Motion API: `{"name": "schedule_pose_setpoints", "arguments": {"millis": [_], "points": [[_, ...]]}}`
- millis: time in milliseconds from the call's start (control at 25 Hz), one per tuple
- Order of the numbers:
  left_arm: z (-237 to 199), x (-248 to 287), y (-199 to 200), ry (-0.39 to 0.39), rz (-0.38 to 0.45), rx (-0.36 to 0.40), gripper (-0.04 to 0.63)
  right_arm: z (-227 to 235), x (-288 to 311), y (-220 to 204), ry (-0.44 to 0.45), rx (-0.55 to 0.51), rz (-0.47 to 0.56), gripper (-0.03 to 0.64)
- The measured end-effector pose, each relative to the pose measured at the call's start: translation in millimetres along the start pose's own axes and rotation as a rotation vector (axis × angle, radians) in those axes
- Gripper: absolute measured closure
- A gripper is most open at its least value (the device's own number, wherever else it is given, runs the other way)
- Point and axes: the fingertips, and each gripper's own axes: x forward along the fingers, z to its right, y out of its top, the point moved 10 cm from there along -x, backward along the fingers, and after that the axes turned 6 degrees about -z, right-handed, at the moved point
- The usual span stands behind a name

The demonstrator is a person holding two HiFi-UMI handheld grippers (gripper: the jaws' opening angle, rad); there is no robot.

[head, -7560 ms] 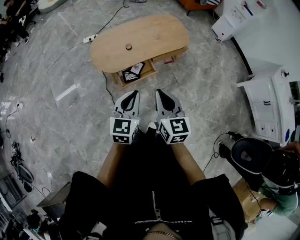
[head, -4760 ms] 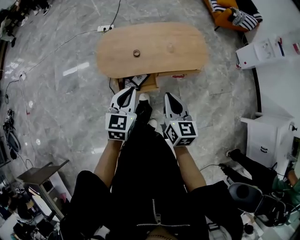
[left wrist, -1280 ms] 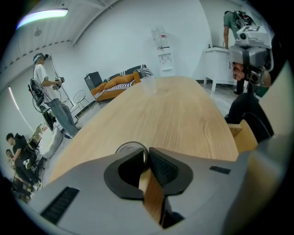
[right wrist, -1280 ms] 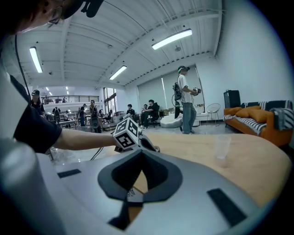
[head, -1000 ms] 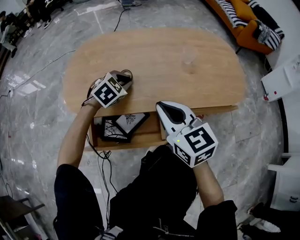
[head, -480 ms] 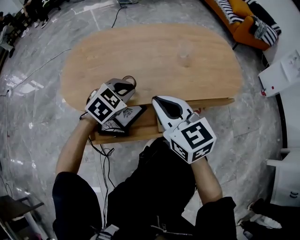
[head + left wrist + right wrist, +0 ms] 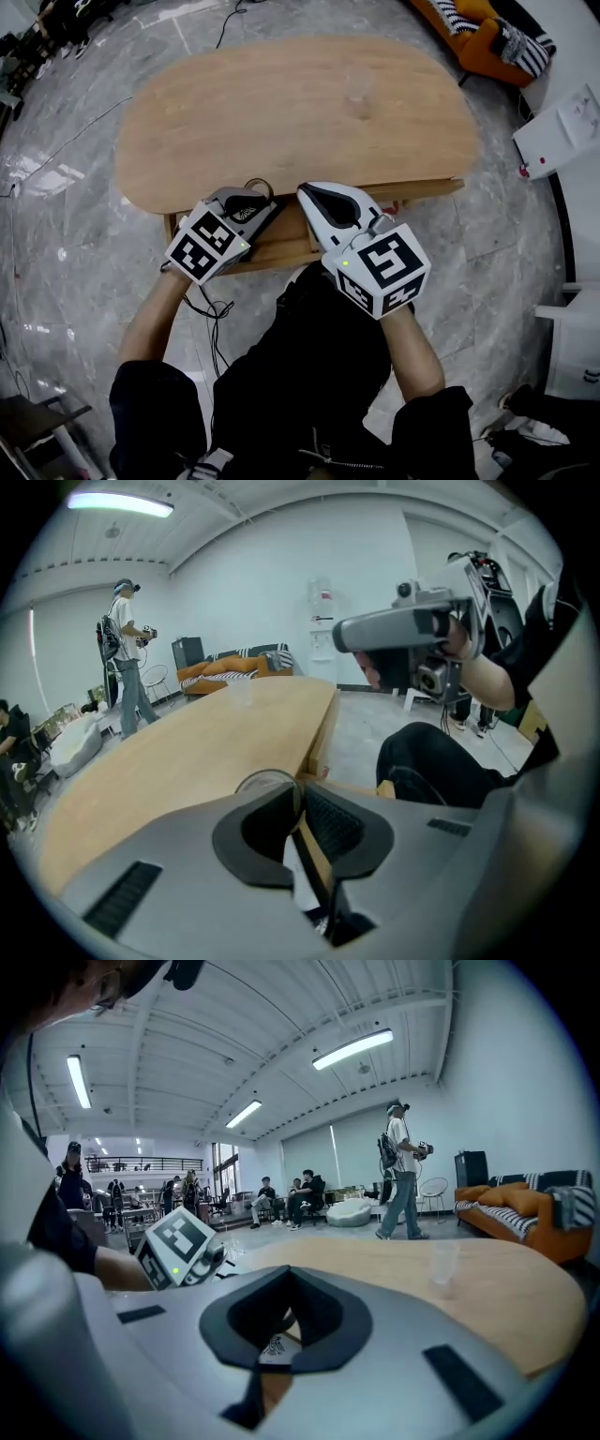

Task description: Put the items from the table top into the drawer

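In the head view, my left gripper (image 7: 253,195) hung above the open drawer (image 7: 286,246) under the table (image 7: 281,103), so I judged the release was near. In the left gripper view, its jaws were clamped on the small ring (image 7: 263,781), firm enough for carrying. In the right gripper view, the right gripper (image 7: 287,1277) was empty, jaws together, kept aside; a clear cup (image 7: 442,1265) stood on the table top.

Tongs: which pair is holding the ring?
The left tongs, pinching the ring at their tips; the right tongs are shut with nothing between them.
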Motion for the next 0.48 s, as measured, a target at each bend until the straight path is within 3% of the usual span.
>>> {"name": "schedule_pose_setpoints", "arguments": {"millis": [480], "points": [[35.6,37.4,-24.9,-0.124,-0.087,-0.033,0.548,4.0,-5.2,-6.7,-0.010,0.014,-0.017,0.607]]}}
